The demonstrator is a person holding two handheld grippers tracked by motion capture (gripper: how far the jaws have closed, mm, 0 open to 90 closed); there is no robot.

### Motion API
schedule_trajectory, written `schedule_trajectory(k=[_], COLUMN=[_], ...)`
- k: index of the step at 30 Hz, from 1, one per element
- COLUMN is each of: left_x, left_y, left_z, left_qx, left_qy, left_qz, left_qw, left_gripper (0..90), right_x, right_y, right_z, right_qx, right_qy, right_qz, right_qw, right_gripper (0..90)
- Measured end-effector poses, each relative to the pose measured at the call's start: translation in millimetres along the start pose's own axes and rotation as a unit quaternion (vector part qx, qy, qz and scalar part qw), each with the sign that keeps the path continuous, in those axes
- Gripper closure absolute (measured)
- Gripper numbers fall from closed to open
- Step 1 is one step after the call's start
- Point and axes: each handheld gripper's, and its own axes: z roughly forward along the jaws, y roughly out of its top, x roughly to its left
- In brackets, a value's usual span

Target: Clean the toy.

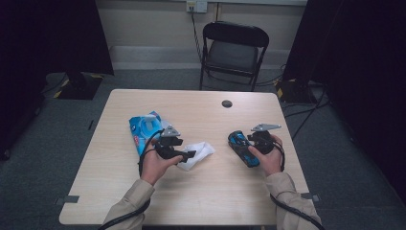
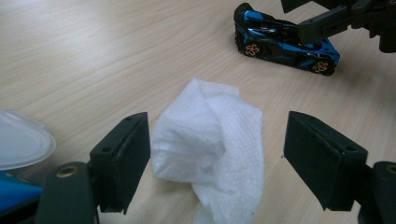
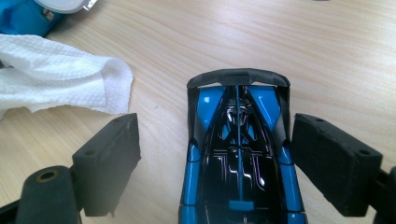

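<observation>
On the light wooden worktop [image 1: 215,191] both forearms come in from the near edge, sleeves resting low and angled slightly inward. The left hand [image 1: 154,165] grips the left hand-held gripper [image 1: 189,154], which points right along the surface toward the crumpled white wipe [image 1: 198,152]. In the left gripper view its jaws stand spread on either side of the wipe [image 2: 210,144]: the left pad lies just beside the tissue's edge and the right pad stands well clear, so the wipe is released, lying loose on the wood.

The right hand [image 1: 269,158] holds the right hand-held gripper [image 1: 249,140] turned toward the left and slightly away, over the blue and black toy car [image 1: 242,148]. In the right gripper view the car [image 3: 238,158] sits between the spread jaws, the right pad just beside its flank and the left pad apart from it, so nothing is grasped.

A blue wipes packet [image 1: 143,128] lies far-left of the left hand.
</observation>
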Motion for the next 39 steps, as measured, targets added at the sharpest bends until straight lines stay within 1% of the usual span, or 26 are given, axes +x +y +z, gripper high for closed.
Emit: schedule_trajectory(k=[2, 5, 7, 9, 11, 12, 14, 16, 17, 18, 19, 20, 21, 23, 25, 26, 28, 30, 34, 35, 39], left_x=[0.4, 0.6, -0.1, -1.2, -2.3, -2.6, -2.0, -1.7, -1.5, -1.7, -1.8, -1.9, -2.2, -1.3, -1.5, -1.3, -1.5, -1.2, -0.8, -0.9, -1.0], left_y=[-1.8, -3.2, -4.1, -4.2, -4.1, -4.1, -4.7, -5.6, -6.4, -7.3, -8.0, -8.6, -9.3, -10.4, -11.8, -13.7, -14.9, -16.8, -21.7, -23.0, -27.5], left_z=[-2.7, -4.1, -5.6, -7.5, -10.1, -11.6, -14.1, -15.5, -16.4, -16.6, -17.0, -17.6, -17.8, -18.8, -19.9, -21.9, -22.6, -23.5, -26.1, -27.1, -30.8], left_qx=[0.004, 0.004, 0.003, 0.001, 0.005, 0.002, 0.001, 0.002, 0.001, -0.003, -0.002, -0.001, -0.005, -0.002, -0.004, -0.004, -0.003, 0.002, 0.001, 0.002, 0.004], left_qy=[-0.004, -0.004, -0.009, -0.008, -0.008, -0.009, -0.012, -0.011, -0.011, -0.013, -0.018, -0.020, -0.019, -0.024, -0.024, -0.029, -0.030, -0.032, -0.031, -0.034, -0.036], left_qz=[-0.002, 0.000, 0.000, 0.002, 0.000, 0.004, 0.001, -0.002, 0.000, -0.004, -0.007, -0.008, -0.010, -0.003, -0.007, -0.008, -0.009, -0.003, -0.004, -0.005, -0.001], left_qw=[1.0000, 1.0000, 1.0000, 1.0000, 1.0000, 1.0000, 0.9999, 0.9999, 0.9999, 0.9999, 0.9998, 0.9998, 0.9998, 0.9997, 0.9997, 0.9995, 0.9995, 0.9995, 0.9995, 0.9994, 0.9993], left_gripper=[21.1, 20.0, 18.6, 17.8, 17.4, 16.9, 16.6, 16.0, 16.0, 16.0, 16.0, 16.0, 16.0, 15.9, 15.9, 15.9, 15.9, 15.9, 15.9, 15.9, 15.9], right_x=[1.2, 2.5, 4.3, 5.8, 8.5, 9.6, 11.9, 14.1, 15.1, 16.1, 16.6, 17.3, 18.0, 18.9, 20.5, 20.9, 21.4, 22.9, 25.1, 25.7, 26.0], right_y=[-2.0, -3.5, -4.9, -6.0, -6.6, -6.8, -7.4, -7.9, -8.2, -8.3, -8.5, -8.7, -8.9, -9.8, -12.2, -13.2, -14.2, -16.1, -19.1, -20.0, -22.7], right_z=[-3.7, -6.0, -8.4, -10.4, -13.0, -13.9, -16.1, -18.2, -19.1, -19.9, -20.5, -21.3, -21.7, -22.5, -23.5, -23.8, -24.2, -24.7, -26.4, -27.3, -30.1], right_qx=[-0.002, -0.002, 0.003, 0.000, -0.002, -0.002, -0.008, -0.010, -0.012, -0.013, -0.012, -0.012, -0.012, -0.010, -0.006, -0.006, -0.005, -0.003, -0.001, -0.002, 0.001], right_qy=[0.006, 0.009, 0.012, 0.015, 0.018, 0.018, 0.026, 0.027, 0.028, 0.030, 0.031, 0.031, 0.033, 0.033, 0.035, 0.036, 0.039, 0.040, 0.044, 0.044, 0.049], right_qz=[-0.004, -0.003, -0.005, -0.005, -0.011, -0.012, -0.012, -0.015, -0.019, -0.019, -0.021, -0.024, -0.024, -0.027, -0.030, -0.031, -0.031, -0.037, -0.040, -0.042, -0.043], right_qw=[1.0000, 1.0000, 0.9999, 0.9999, 0.9998, 0.9998, 0.9996, 0.9995, 0.9994, 0.9993, 0.9992, 0.9992, 0.9991, 0.9990, 0.9989, 0.9989, 0.9987, 0.9985, 0.9982, 0.9981, 0.9979], right_gripper=[15.4, 15.4, 15.3, 15.4, 15.3, 15.4, 15.3, 15.3, 15.4, 15.4, 15.4, 15.4, 15.4, 15.5, 15.5, 15.4, 15.4, 15.4, 15.4, 15.4, 15.4])
